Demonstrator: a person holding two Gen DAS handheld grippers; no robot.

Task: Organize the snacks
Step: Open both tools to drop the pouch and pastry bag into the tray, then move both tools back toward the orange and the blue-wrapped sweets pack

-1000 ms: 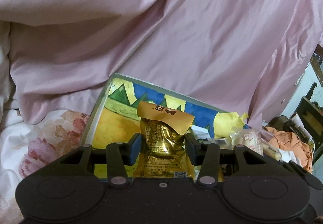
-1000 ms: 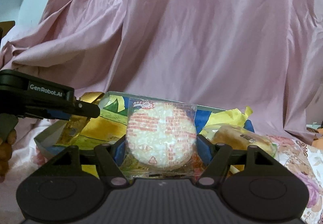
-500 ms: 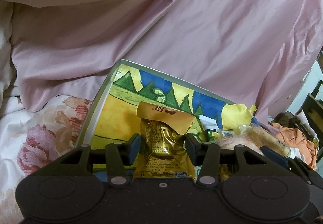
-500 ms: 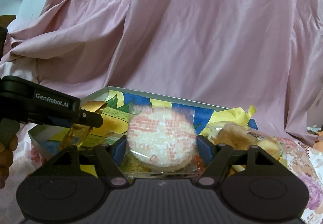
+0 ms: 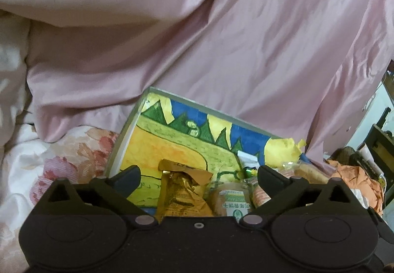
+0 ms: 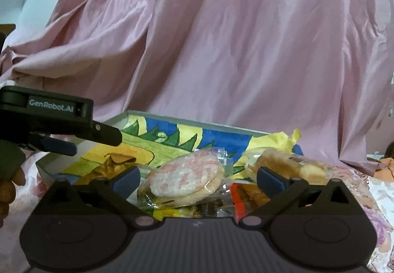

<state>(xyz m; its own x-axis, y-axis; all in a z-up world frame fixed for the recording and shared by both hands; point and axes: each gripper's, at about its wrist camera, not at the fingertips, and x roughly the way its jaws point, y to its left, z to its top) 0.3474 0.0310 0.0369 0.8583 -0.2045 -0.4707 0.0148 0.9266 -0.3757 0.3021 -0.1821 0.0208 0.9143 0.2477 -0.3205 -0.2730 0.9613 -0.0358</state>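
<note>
Releasing both snacks into box (image 5: 128, 125) on bed: left gripper (image 5: 198, 175) jaws just opening wide, gold packet (image 5: 181, 195) lying free between; right gripper (image 6: 198, 178) likewise, rice cake (image 6: 184, 180) resting atop pile. Risk: withdrawing jaws snagging wrappers; rice cake sliding off.

Gold packet's (image 5: 181, 195) base behind tongs

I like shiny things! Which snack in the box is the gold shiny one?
The gold foil packet, lying in the painted box between the open left tongs. The snacks beside it sit in clear wrappers, like the round rice cake.
</note>
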